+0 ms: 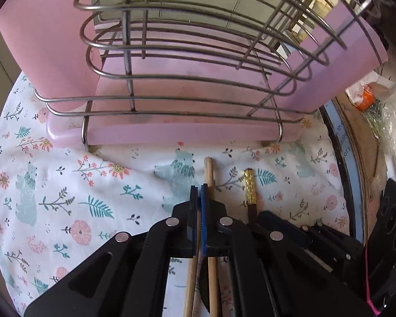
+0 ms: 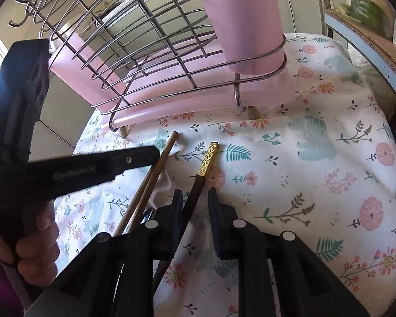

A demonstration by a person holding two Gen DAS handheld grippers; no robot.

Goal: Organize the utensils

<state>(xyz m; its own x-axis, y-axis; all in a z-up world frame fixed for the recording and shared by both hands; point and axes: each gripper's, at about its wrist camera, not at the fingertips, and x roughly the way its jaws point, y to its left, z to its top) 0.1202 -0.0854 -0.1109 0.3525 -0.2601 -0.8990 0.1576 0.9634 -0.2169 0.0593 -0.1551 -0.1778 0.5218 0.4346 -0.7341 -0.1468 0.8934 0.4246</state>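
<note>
Two wooden chopsticks [image 1: 210, 174] lie on the floral cloth in front of the wire dish rack [image 1: 171, 60]. My left gripper [image 1: 198, 189] is shut, with one wooden chopstick between its pads and the other lying just to the right. A dark chopstick with a gold end [image 2: 208, 158] lies to their right. My right gripper [image 2: 195, 198] is open around its dark shaft. The wooden chopsticks [image 2: 155, 169] and the left gripper's body [image 2: 92, 169] show at left in the right wrist view. The gold-ended chopstick also shows in the left wrist view [image 1: 250, 187].
The rack sits on a pink drip tray [image 1: 171, 132] with a pink cup holder [image 2: 248, 26] at its corner. The floral cloth [image 2: 316, 185] covers the surface. A cardboard box with a green vegetable [image 2: 367, 10] stands at the far right.
</note>
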